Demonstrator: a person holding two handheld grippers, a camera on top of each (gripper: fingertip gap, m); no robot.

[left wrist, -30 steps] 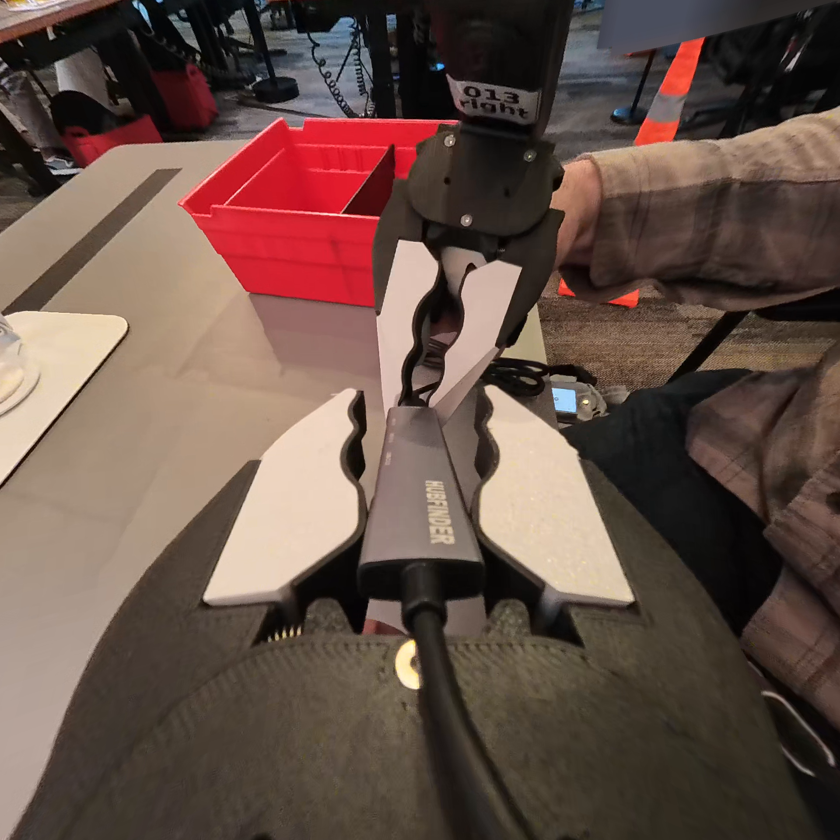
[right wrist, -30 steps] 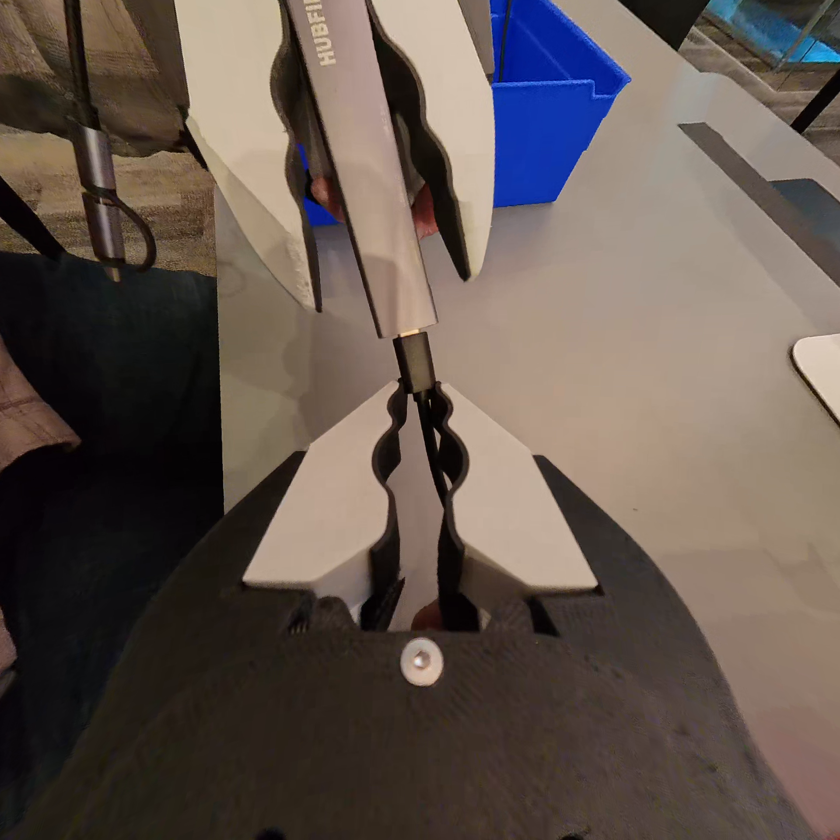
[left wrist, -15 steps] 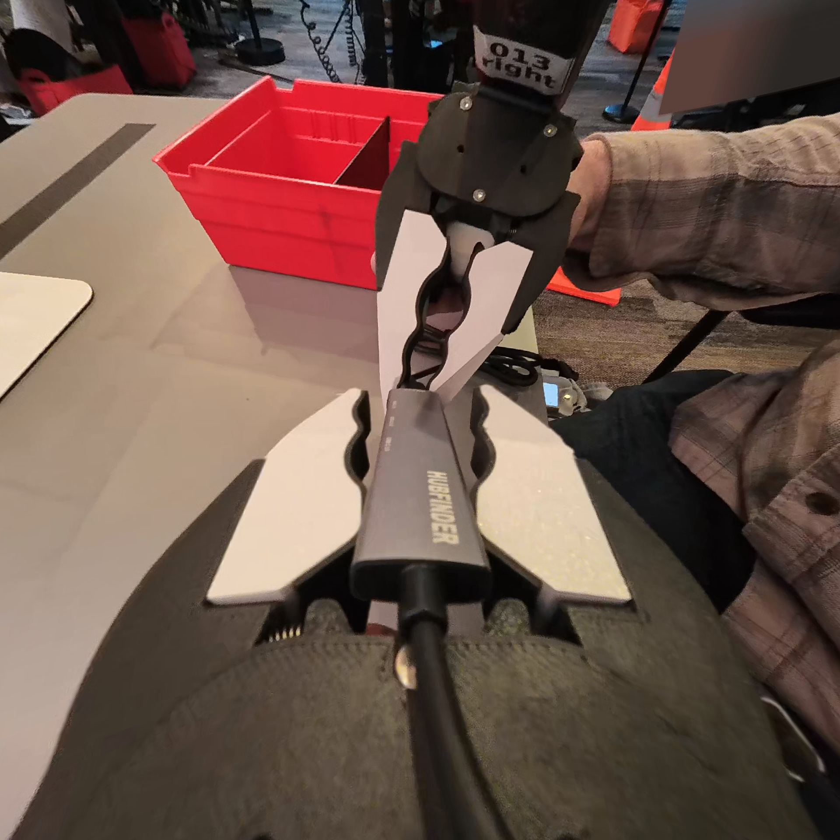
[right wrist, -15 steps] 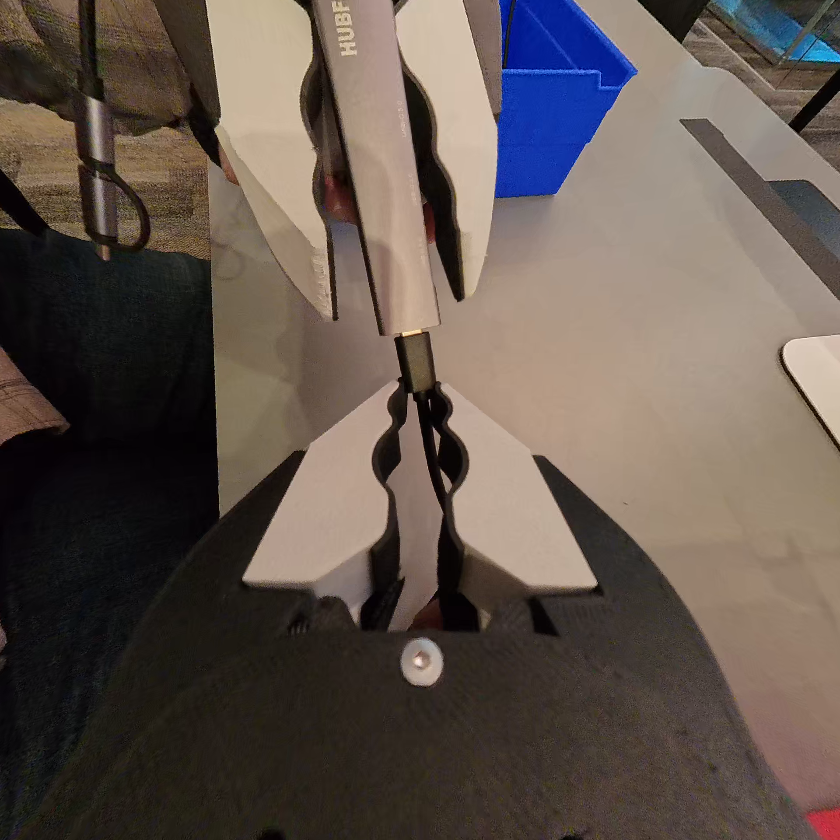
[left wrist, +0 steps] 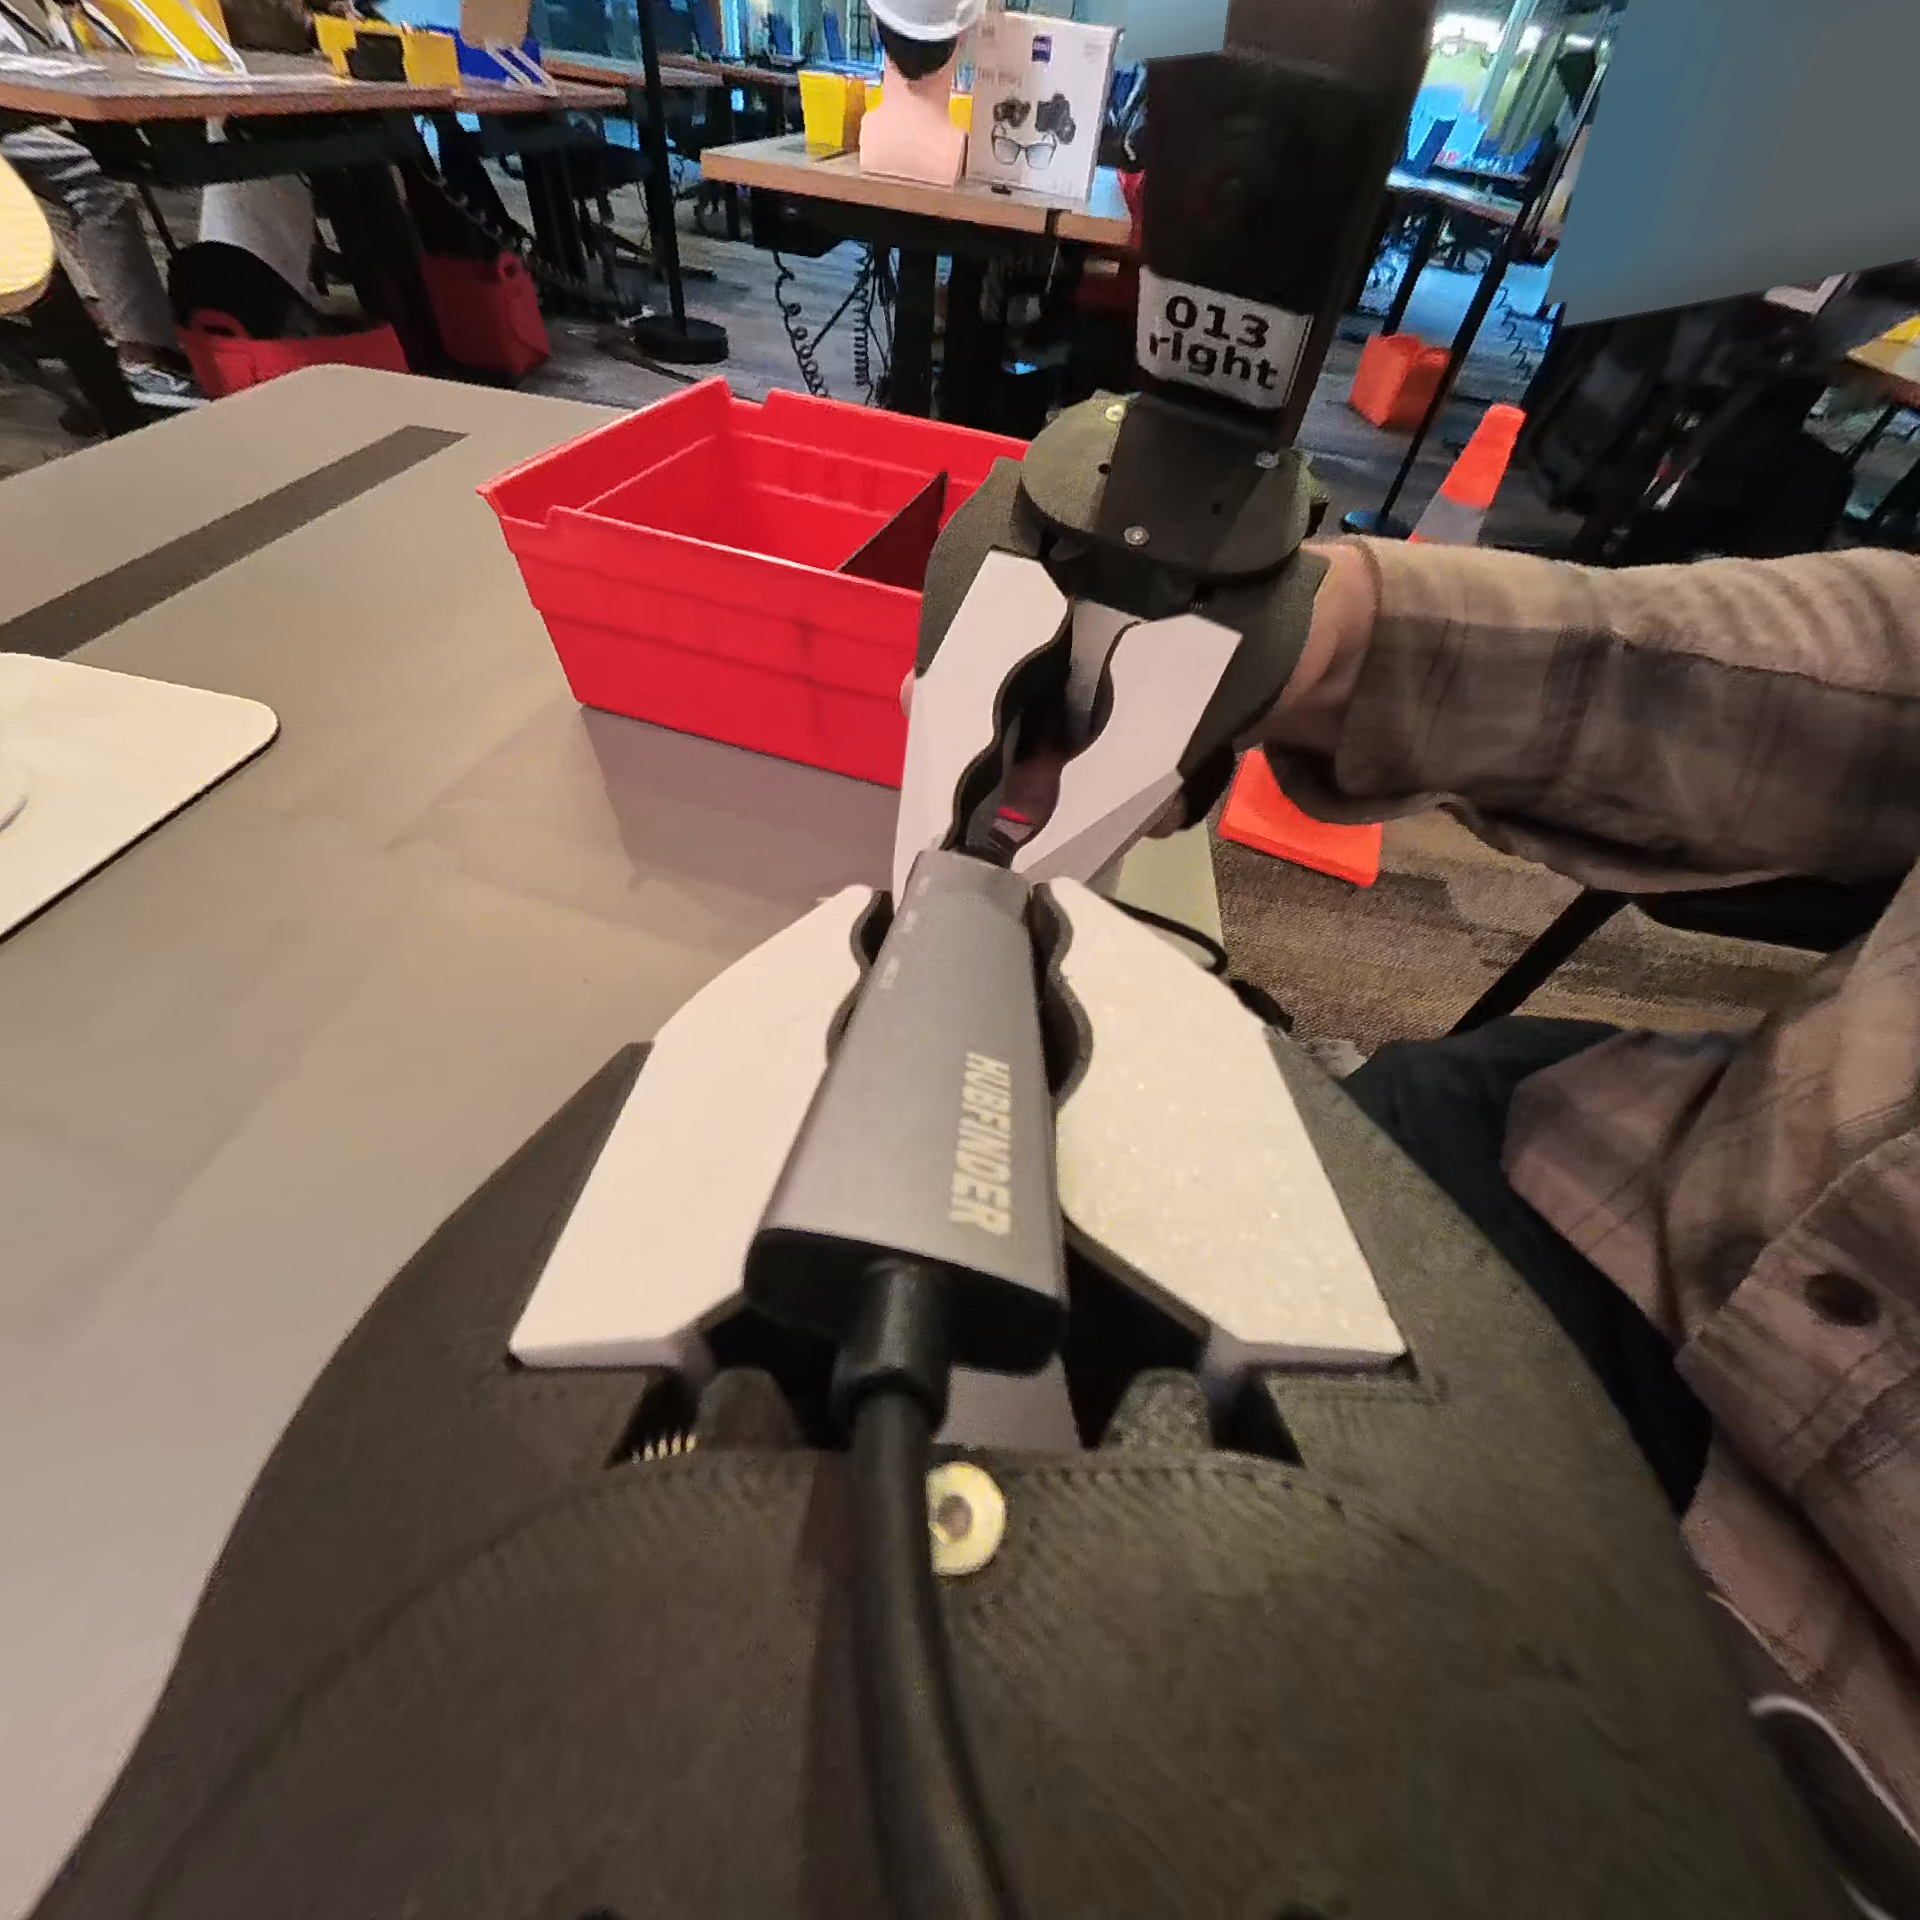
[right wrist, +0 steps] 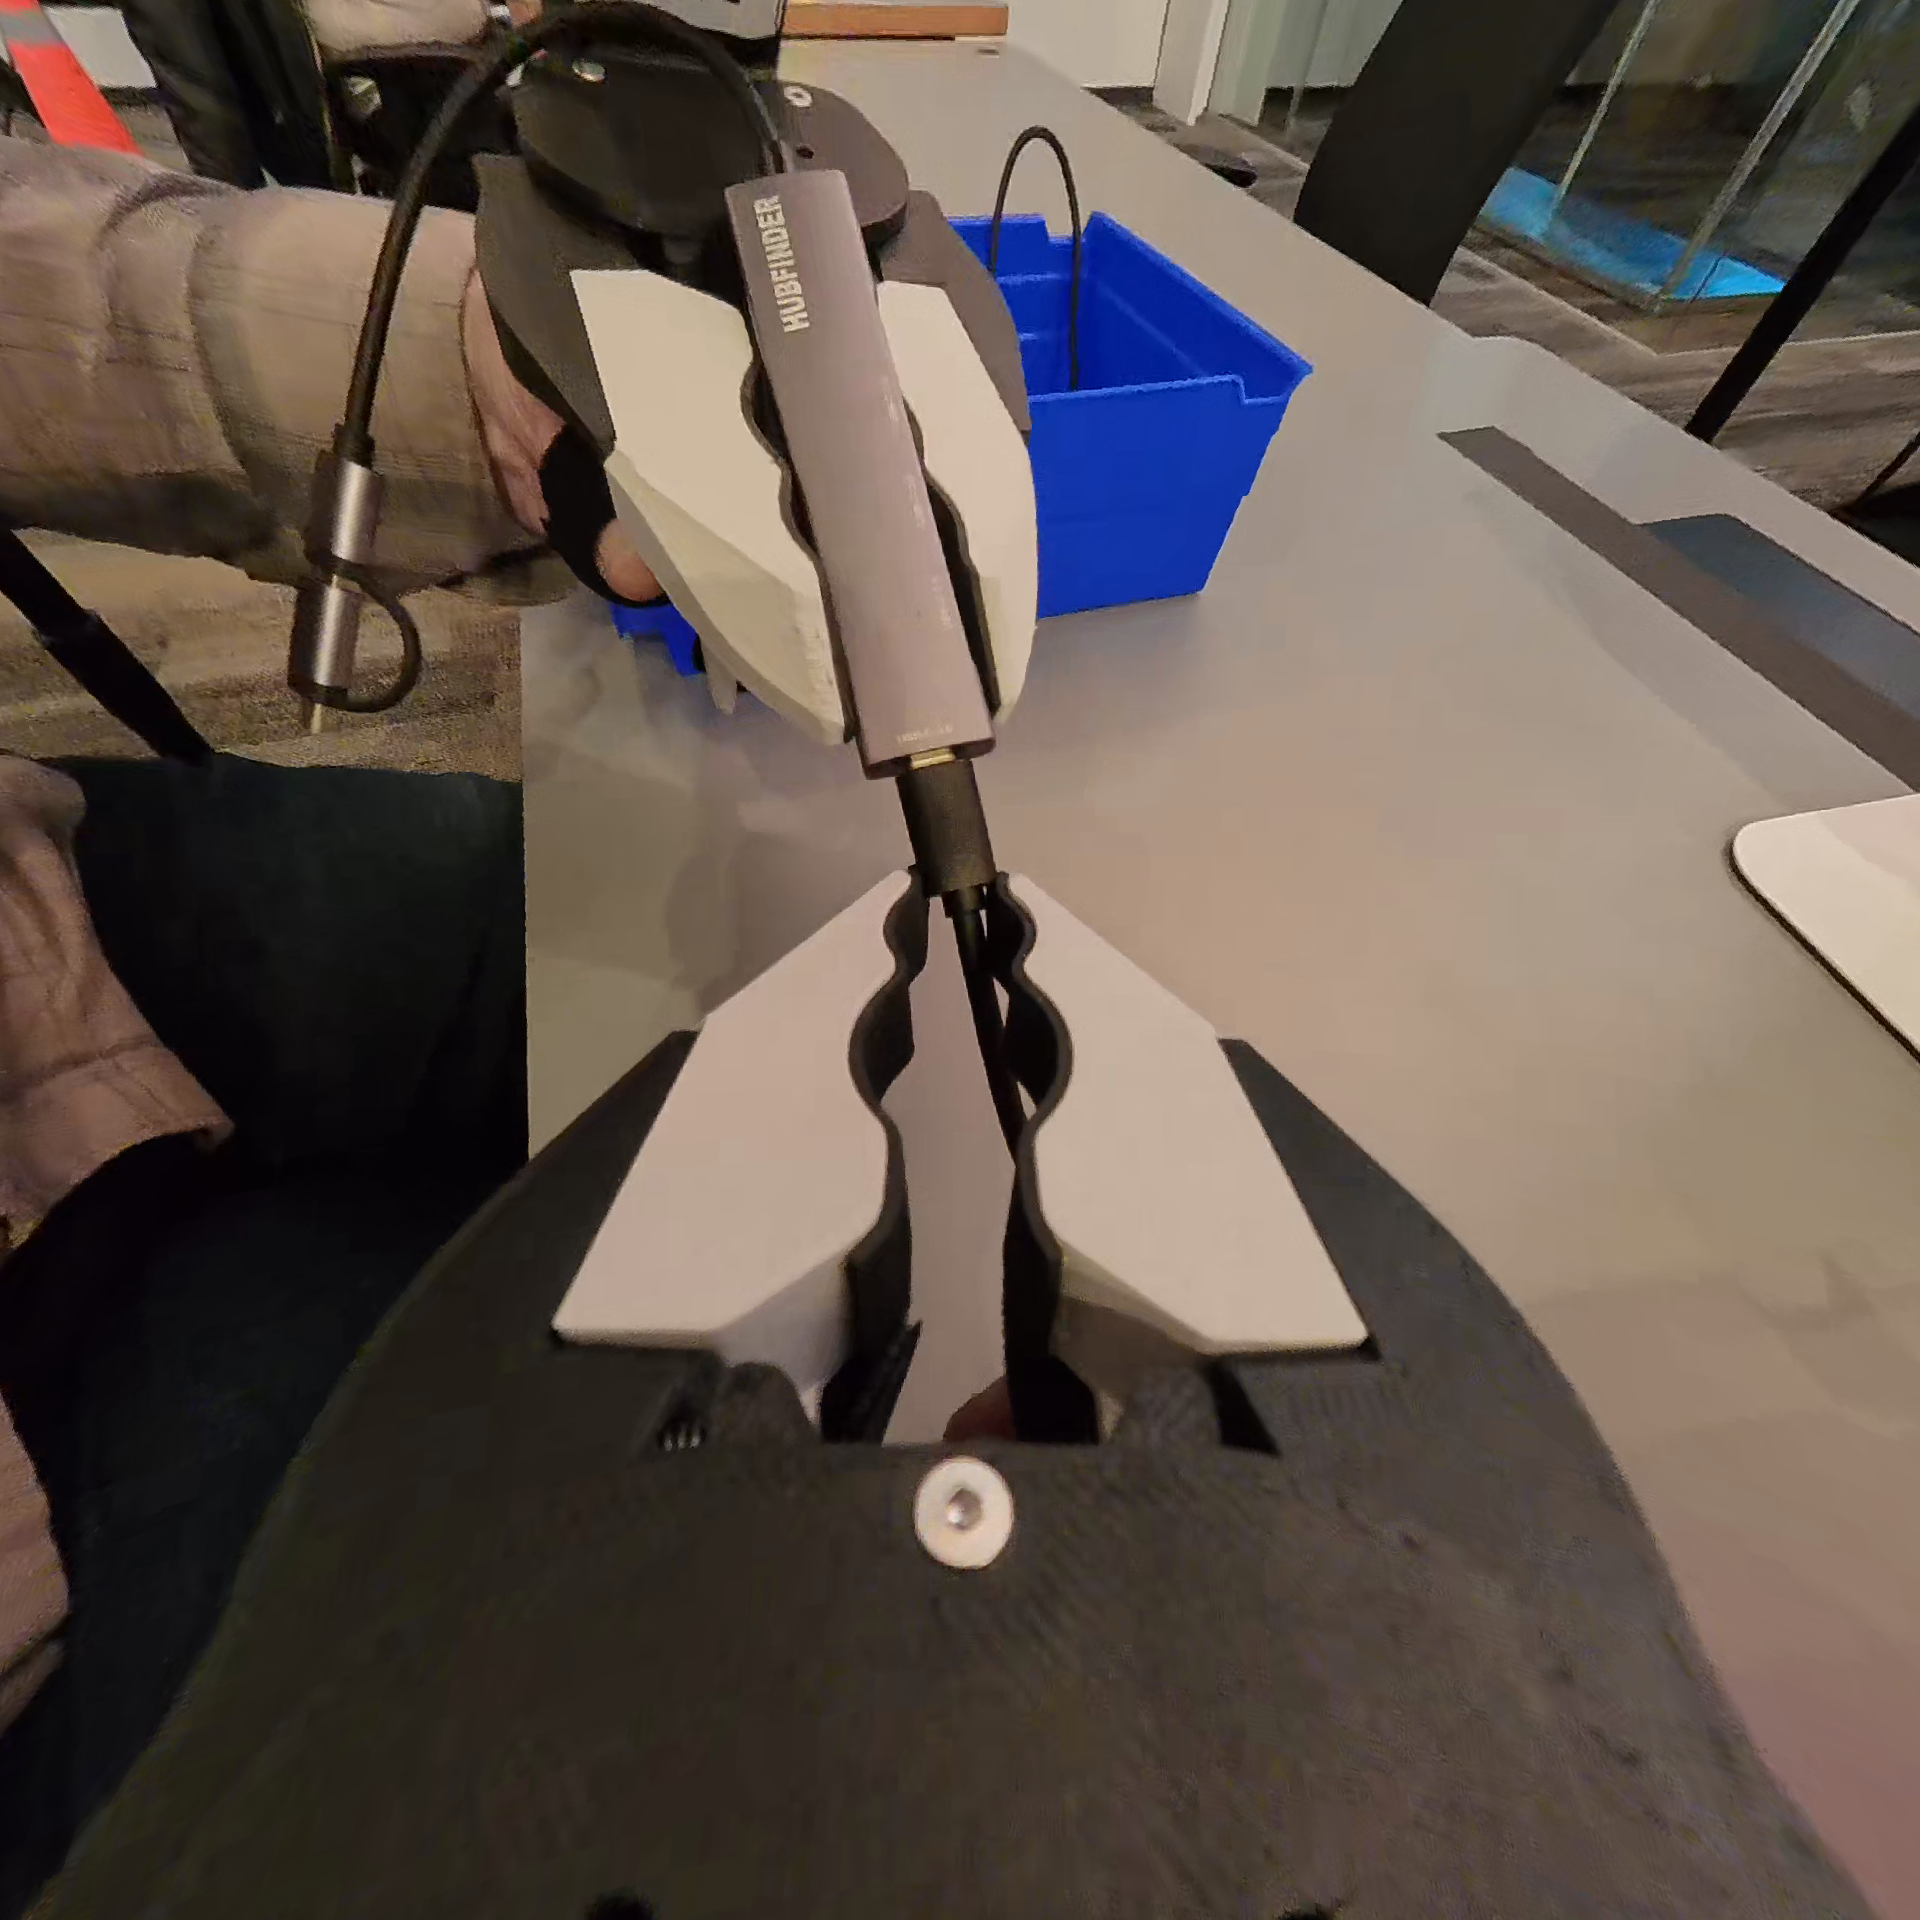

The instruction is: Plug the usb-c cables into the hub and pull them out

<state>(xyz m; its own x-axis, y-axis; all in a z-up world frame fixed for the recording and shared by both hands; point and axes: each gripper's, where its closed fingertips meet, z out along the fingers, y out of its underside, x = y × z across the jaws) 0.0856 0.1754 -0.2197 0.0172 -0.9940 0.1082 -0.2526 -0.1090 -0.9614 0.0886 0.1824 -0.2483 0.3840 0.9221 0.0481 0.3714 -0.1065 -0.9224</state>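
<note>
My left gripper point(left wrist: 961, 904) is shut on a grey usb hub point(left wrist: 935, 1091), held lengthwise between its fingers above the table. My right gripper point(right wrist: 961, 883) faces it, shut on a black usb-c cable point(right wrist: 987, 997) just behind its plug point(right wrist: 945, 821). The plug sits in the port at the hub's end point(right wrist: 920, 743), with a sliver of metal showing. In the left wrist view the right gripper point(left wrist: 987, 842) meets the hub's far tip. The hub's own black cable point(left wrist: 894, 1455) runs back over the left gripper, and its grey connector point(right wrist: 332, 582) dangles at the left.
A red bin point(left wrist: 707, 582) stands behind the right gripper. A blue bin point(right wrist: 1143, 468) with a cable in it stands behind the left gripper point(right wrist: 914, 717). A white mat point(right wrist: 1849, 894) lies on the grey table point(right wrist: 1351, 831). The person's sleeves and lap are beside the table edge. Only a small space, under 4 cm, lies between the two pairs of fingers.
Both grippers have tilted and lifted together, so more of the room and the hub's full length show. The plug stays in the hub's end port. Both grips are unchanged.
</note>
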